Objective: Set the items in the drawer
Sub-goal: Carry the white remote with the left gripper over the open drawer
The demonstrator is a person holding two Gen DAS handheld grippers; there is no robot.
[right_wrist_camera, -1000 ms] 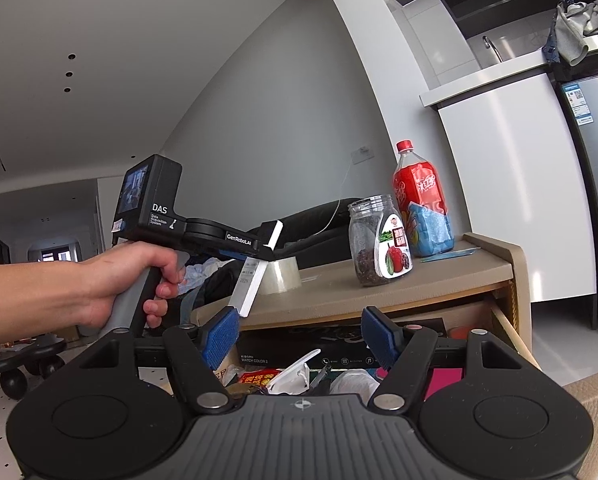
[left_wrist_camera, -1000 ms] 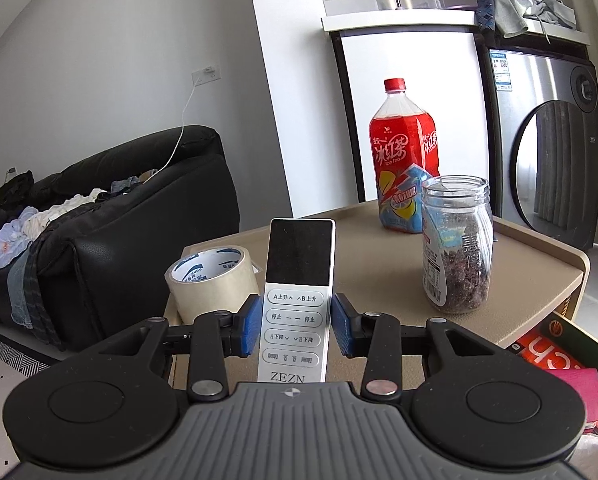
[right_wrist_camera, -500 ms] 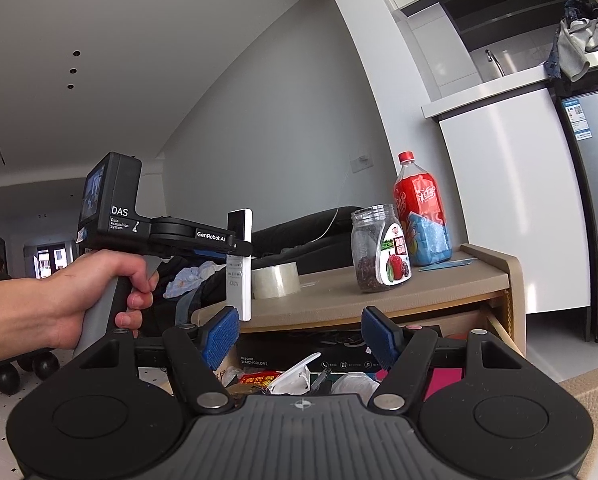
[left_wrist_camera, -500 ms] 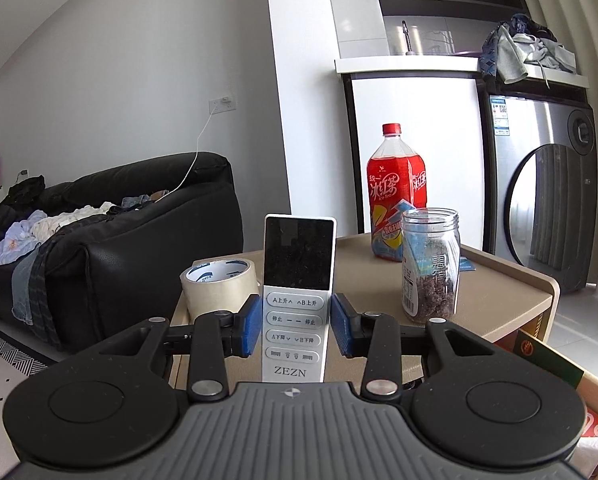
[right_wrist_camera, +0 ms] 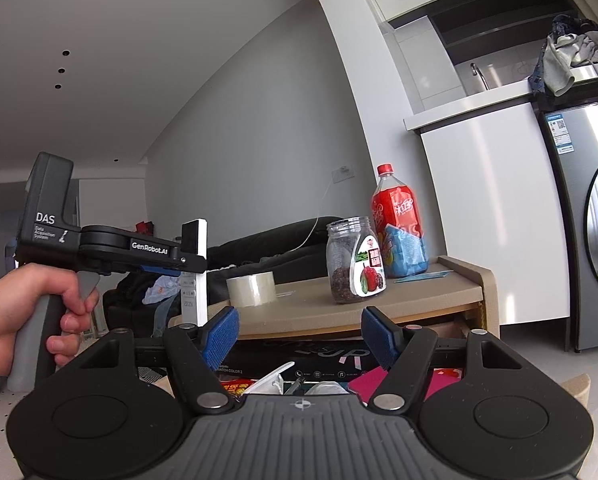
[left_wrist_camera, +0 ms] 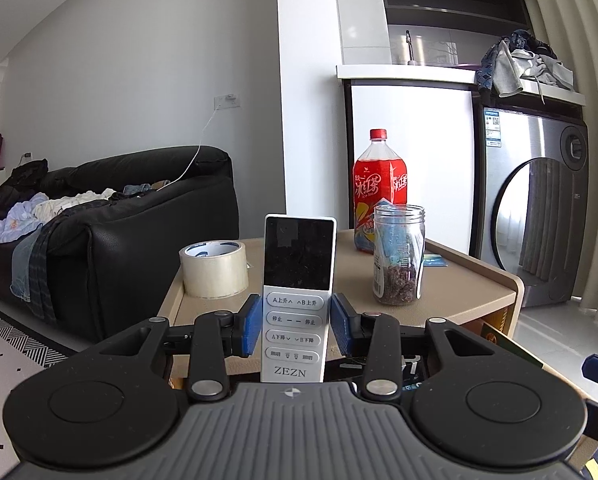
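While R hand-held gripper [right_wrist_camera: 299,336] gapes, L hand-held gripper [left_wrist_camera: 295,326] clamps remote [left_wrist_camera: 297,296] upright

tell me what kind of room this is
Most likely a lived-in home, an open living area that runs into a laundry or kitchen corner: a black sofa heaped with clothes, a front-loading washing machine, and a counter with a tap.

Left hand-held gripper [left_wrist_camera: 295,326] clamped on something upright — right hand-held gripper [right_wrist_camera: 300,336] spread wide, empty.
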